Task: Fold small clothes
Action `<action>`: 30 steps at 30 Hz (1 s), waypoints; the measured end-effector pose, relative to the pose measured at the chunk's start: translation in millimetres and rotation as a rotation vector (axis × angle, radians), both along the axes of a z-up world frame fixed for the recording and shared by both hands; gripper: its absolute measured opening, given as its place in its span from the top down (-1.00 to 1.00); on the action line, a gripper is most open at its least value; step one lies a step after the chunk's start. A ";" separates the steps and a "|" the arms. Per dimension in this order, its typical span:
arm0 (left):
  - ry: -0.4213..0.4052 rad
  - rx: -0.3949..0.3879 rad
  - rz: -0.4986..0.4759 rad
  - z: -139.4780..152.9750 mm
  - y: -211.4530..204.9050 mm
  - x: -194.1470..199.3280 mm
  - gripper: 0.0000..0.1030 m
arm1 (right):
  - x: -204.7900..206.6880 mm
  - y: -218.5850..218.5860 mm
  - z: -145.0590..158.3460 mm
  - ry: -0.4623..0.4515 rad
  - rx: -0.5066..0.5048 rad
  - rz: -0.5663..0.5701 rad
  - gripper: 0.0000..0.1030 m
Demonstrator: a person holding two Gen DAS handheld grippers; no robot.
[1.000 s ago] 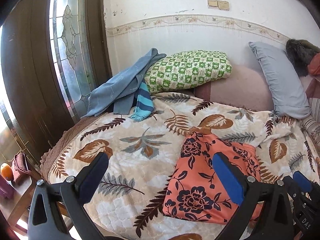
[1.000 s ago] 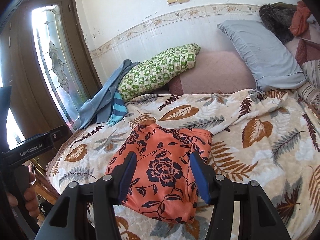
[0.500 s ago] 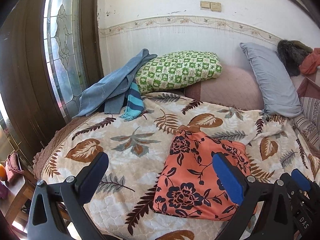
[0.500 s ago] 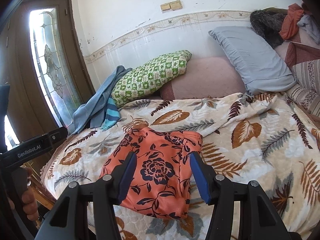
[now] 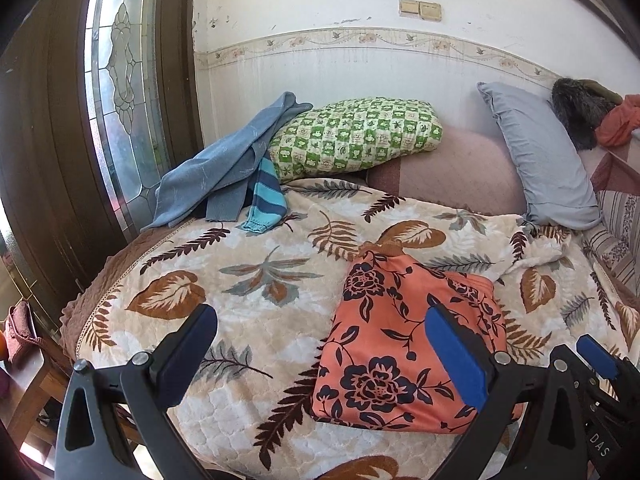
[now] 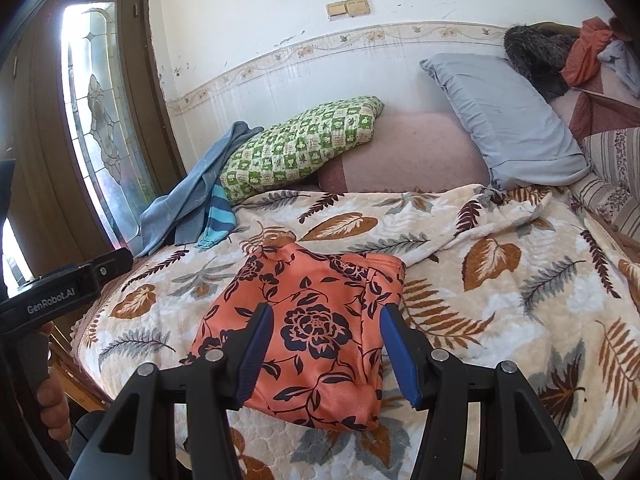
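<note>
**A:** Left wrist view is showing what, exactly?

**B:** An orange floral garment (image 5: pixel 404 344) is lying folded into a rough rectangle on the leaf-print blanket (image 5: pixel 248 280) covering the bed, near its front edge. The left gripper (image 5: pixel 320 352) is hovering above it with jaws standing wide and nothing between them.

**A:** And the other one?

**B:** The right gripper (image 6: pixel 326 354) is hanging over the same garment, jaws about half open and empty too. I'm guessing both are pausing clear so the fold can settle, or so the person can judge it.

**A:** Any more clothes waiting?

**B:** A blue garment (image 5: pixel 224 168) and a striped sleeve (image 5: pixel 266 196) are lying heaped at the far left, against a green checked pillow (image 5: pixel 356 136), probably the next pieces.

**A:** Is anything changing from a moment ago?

**B:** Hardly. The garment is lying the same way, both jaws are staying just as wide, and the views are only tilting slightly, showing more wall.
</note>
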State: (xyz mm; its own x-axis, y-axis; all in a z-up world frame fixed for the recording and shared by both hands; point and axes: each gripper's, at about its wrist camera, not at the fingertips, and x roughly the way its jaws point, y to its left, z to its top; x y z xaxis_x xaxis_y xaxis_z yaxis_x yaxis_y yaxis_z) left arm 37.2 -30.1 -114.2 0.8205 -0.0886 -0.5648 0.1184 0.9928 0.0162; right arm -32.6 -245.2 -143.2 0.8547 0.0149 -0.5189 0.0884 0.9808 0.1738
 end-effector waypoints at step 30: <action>-0.050 -0.033 -0.012 9.7 10.7 -8.5 -1.00 | -5.0 8.1 18.7 -0.054 -0.035 0.010 -0.17</action>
State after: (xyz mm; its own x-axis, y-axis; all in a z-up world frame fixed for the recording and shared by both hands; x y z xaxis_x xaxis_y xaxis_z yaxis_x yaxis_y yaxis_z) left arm 28.7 -19.4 -104.5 0.8466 -0.1164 -0.5194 0.1303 0.9914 -0.0098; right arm -37.6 -237.1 -124.5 0.8813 0.0063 -0.4725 0.0698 0.9872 0.1433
